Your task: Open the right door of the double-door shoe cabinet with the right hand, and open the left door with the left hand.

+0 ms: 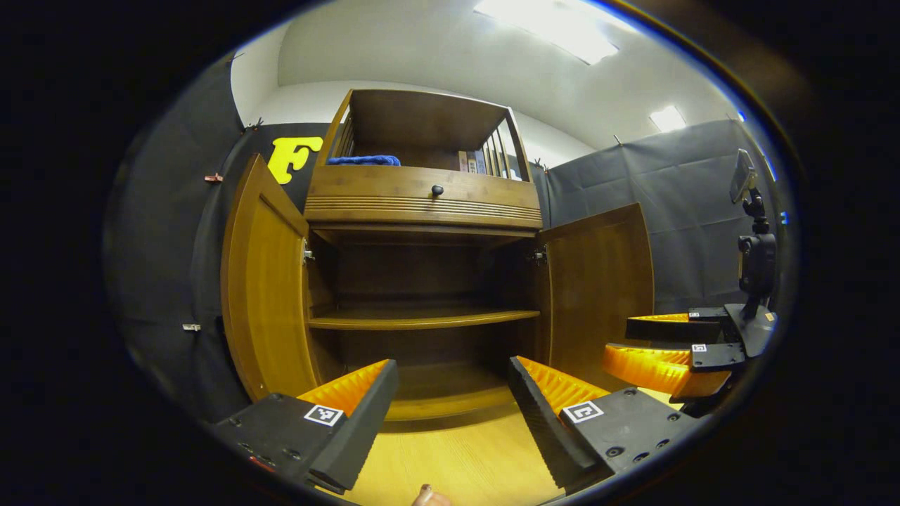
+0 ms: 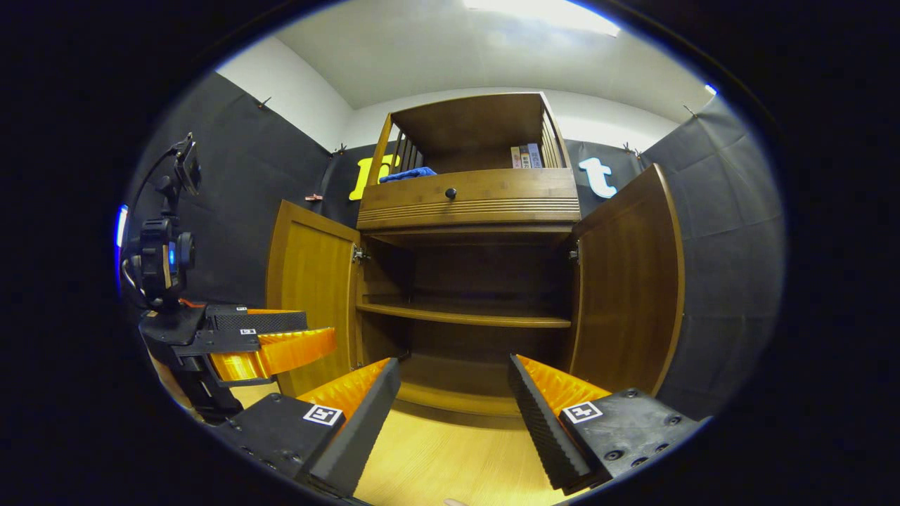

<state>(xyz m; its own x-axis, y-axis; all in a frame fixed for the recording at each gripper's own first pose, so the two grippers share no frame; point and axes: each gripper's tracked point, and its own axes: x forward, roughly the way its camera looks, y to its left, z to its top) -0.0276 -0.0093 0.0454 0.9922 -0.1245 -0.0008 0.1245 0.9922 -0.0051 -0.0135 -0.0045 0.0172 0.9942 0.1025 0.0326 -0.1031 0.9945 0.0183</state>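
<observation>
Both doors are swung wide, so you look done here. Your left gripper (image 1: 453, 400) has its fingers spread with nothing between them, and the shoe cabinet (image 1: 422, 281) sits straight ahead of them. The left door (image 1: 264, 295) stands out beyond your left finger, the right door (image 1: 598, 281) beyond your right one. Off past that right finger floats your right gripper (image 1: 668, 351), well apart from the wood; from its own view, that gripper (image 2: 453, 400) also has its fingers spread and holds nothing.

Risks from here: the open doors stick out on both sides, so a careless pull back or sideways swing could clip an edge and knock a door partly closed. Your two grippers also sit near each other, so crossing paths could bump them together.

Writing: each finger base carries a small square marker (image 1: 323, 414), a pattern, not words. The books (image 2: 526, 156) on the top shelf beside the blue cloth (image 2: 406, 173) are too small to read.
</observation>
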